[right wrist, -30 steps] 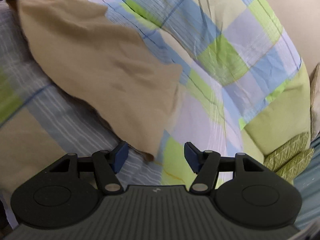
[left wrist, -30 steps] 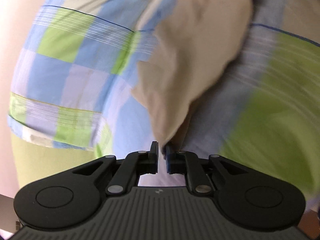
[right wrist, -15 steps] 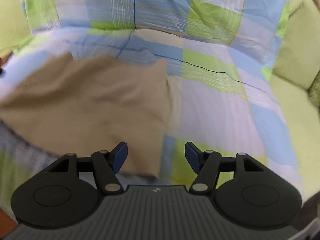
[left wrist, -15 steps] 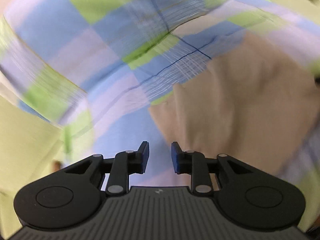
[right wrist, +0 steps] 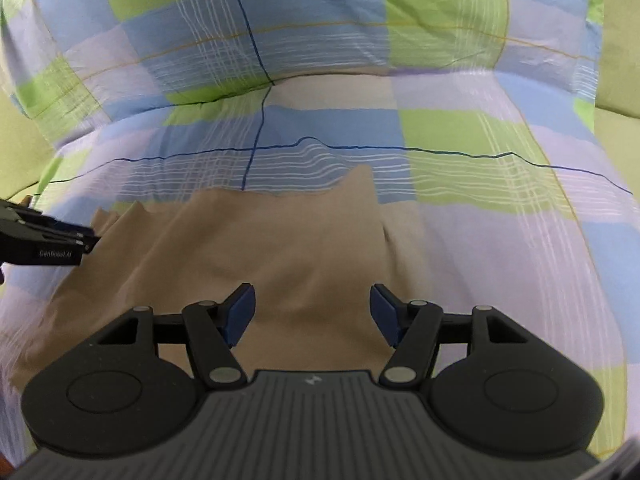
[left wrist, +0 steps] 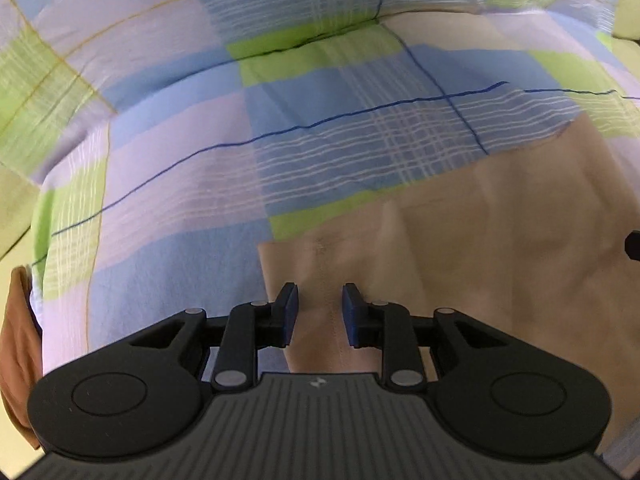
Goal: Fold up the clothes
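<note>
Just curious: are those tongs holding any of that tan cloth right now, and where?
Nothing is held. Both left tongs and right tongs stand open above the tan cloth, the left having just opened.

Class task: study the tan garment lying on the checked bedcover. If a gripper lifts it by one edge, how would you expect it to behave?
The tan garment will probably flop and drape, since it lies creased with rumpled edges. It looks thin, so likely light for its size. The checked bedcover beneath is soft and wrinkled, so a push would probably bunch both rather than slide the garment cleanly.
</note>
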The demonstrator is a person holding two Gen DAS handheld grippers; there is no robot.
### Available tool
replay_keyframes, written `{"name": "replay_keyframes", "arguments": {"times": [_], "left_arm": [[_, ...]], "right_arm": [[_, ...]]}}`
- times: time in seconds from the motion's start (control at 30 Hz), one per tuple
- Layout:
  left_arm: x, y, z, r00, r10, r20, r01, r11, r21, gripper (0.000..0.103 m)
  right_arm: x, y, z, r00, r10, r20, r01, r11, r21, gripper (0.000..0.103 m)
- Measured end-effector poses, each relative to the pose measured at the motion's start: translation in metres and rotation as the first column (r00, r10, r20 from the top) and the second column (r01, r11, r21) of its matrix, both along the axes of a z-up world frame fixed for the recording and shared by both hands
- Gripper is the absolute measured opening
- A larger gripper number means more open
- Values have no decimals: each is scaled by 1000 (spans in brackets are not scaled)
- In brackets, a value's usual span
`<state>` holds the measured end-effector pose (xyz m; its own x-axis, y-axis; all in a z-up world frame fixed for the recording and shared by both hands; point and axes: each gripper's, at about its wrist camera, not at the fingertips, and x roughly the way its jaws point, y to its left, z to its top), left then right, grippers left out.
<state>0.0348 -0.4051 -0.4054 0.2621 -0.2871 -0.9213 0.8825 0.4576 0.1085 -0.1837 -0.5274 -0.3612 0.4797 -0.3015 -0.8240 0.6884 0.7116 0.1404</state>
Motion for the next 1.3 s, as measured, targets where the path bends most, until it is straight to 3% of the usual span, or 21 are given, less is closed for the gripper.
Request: {"name": "replay_keyframes", "arguments": {"times": [0.13, 0.2, 0.23, 0.47, 0.6, 0.63, 0.73, 0.77, 0.93, 0.97, 1.2, 1.3], "left_arm": [[0, -11, -6, 1000, 11, 4, -11, 1000, 10, 27], [-2, -13, -8, 1000, 11, 6, -11, 1000, 10, 7], [-6, -16, -9, 1000, 8, 10, -8, 1000, 13, 4], [-13, -6, 4, 994, 34, 103, -33, 999, -14, 1], [-2, 8, 27, 976, 70, 205, -67, 997, -24, 1], [2, 12, 27, 972, 81, 220, -80, 997, -15, 1], [12, 17, 14, 973, 83, 215, -92, 995, 33, 1], [12, 17, 11, 974, 73, 214, -83, 996, 37, 2], [8, 7, -12, 973, 6, 232, -29, 995, 98, 3], [8, 7, -14, 971, 3, 240, -28, 994, 102, 5], [13, 9, -18, 972, -4, 234, -17, 996, 91, 8], [15, 10, -19, 979, -16, 201, 2, 997, 72, 4]], "right_arm": [[11, -12, -2, 999, 35, -5, -35, 999, 6, 61], [15, -20, -5, 999, 48, -14, -48, 999, 13, 61], [16, -24, -7, 998, 54, -20, -53, 998, 18, 61], [19, -50, -6, 992, 125, -14, -125, 992, 29, 61], [29, -64, 5, 970, 236, 64, -240, 968, 70, 57], [35, -65, 7, 962, 263, 75, -268, 960, 78, 53], [51, -69, 8, 939, 333, 89, -341, 935, 94, 16], [62, -69, 6, 928, 363, 83, -371, 922, 108, 16], [76, -69, 2, 927, 370, 56, -375, 920, 113, 19], [72, -71, 2, 934, 354, 40, -356, 927, 117, 24], [33, -107, -7, 981, 191, -32, -185, 973, 136, 29], [28, -126, -20, 991, 123, 42, -130, 968, 213, 46]]}}
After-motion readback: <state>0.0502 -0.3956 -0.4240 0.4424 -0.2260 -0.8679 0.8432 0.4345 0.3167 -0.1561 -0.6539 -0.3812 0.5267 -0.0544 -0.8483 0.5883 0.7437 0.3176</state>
